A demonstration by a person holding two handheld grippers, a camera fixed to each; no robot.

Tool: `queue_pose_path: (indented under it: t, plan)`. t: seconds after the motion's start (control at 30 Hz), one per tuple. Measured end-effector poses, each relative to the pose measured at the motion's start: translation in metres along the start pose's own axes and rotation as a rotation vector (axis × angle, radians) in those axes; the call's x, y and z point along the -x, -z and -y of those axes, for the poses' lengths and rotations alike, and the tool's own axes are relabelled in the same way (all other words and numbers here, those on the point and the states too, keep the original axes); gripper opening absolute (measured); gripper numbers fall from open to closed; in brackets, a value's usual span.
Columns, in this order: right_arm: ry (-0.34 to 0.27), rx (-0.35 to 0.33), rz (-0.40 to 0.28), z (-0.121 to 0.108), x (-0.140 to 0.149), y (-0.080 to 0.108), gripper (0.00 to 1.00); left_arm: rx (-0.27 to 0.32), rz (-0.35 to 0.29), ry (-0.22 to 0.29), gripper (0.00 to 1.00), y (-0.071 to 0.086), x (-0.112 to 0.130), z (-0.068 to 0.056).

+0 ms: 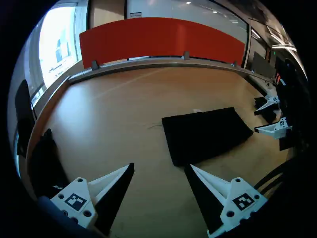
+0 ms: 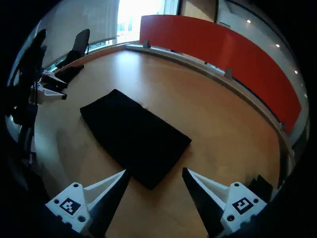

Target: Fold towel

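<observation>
Left hand-held gripper (image 1: 159, 166) hangs released, its 2 fingers spread on nothing; the right hand-held gripper (image 2: 155, 170) likewise. Each finger carries a square black-and-white marker. The black towel (image 1: 204, 135), a flat soft rectangle, lies just ahead of both on the smooth wooden desk (image 1: 119, 107), which is edged by a red panel (image 1: 158, 39).

At 12 o'clock of the towel (image 1: 204, 133): white speck (image 1: 197, 110), too small to identify, possibly a tag.
At 3 o'clock, left gripper view: right gripper (image 1: 256, 120), body and holding hand lost in shadow.
At 9 o'clock: dark chair (image 1: 23, 115), cut by the edge.
At 4 o'clock, right gripper view: dark objects (image 2: 259, 184), cropped, indistinct.
</observation>
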State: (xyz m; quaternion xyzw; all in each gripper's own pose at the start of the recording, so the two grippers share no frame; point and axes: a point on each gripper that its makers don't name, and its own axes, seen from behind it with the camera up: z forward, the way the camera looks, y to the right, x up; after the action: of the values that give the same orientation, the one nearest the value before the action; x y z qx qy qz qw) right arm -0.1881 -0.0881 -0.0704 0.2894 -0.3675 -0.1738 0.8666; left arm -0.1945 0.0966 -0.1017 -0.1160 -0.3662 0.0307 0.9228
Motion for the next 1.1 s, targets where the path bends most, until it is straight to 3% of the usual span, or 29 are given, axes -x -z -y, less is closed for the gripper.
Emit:
queue_pose_path:
  t: [0.77, 1.1]
  plan:
    - [0.062, -0.056, 0.062, 0.010, 0.014, -0.012, 1.00, -0.012, -0.060, 0.014, 0.94, 0.009, 0.014, 0.003]
    - [0.081, -0.077, 0.095, 0.009, 0.022, -0.014, 0.91, -0.038, -0.086, 0.007, 0.94, 0.010, 0.024, 0.010]
